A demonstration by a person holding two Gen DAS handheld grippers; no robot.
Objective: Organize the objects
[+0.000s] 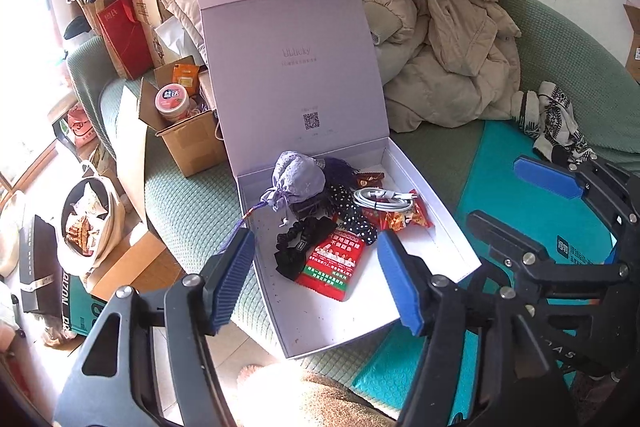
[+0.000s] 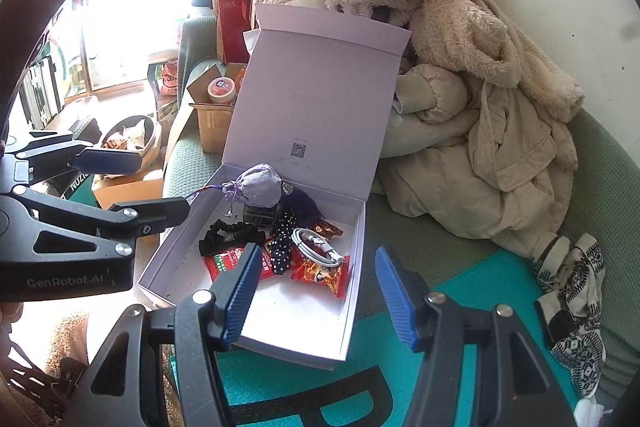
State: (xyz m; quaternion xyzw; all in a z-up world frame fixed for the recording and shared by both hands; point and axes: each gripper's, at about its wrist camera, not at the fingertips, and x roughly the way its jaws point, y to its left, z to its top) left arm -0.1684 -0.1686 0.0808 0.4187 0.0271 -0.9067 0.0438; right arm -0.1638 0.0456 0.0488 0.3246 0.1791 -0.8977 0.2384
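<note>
The white gift box (image 1: pixel 432 227) lies on a green sofa (image 1: pixel 188 203), its lid (image 1: pixel 292 59) standing upright at the back. Inside, toward the lid end, sit a lilac drawstring pouch (image 1: pixel 298 179), a black scrunchie (image 1: pixel 296 243), a polka-dot scrunchie (image 1: pixel 356 215), a coiled white cable (image 1: pixel 380 201), a red leaflet packet (image 1: pixel 334 267) and a red snack packet (image 1: pixel 404 219); the near half of its floor is bare.

The left gripper (image 1: pixel 316 279) hangs over the box's near end, jaws apart and empty. The right gripper (image 2: pixel 314 299) hovers likewise, jaws apart on nothing.

Only the left wrist view shows the basket of snacks (image 1: pixel 90 215) on the floor clearly. The right wrist view shows more of the patterned socks (image 2: pixel 576 291) and the teal mat (image 2: pixel 472 291).

Beige coats (image 2: pixel 500 131) pile up behind, with a cardboard box (image 1: pixel 188 135) holding a pink-lidded jar (image 1: pixel 173 103) beside the lid.
</note>
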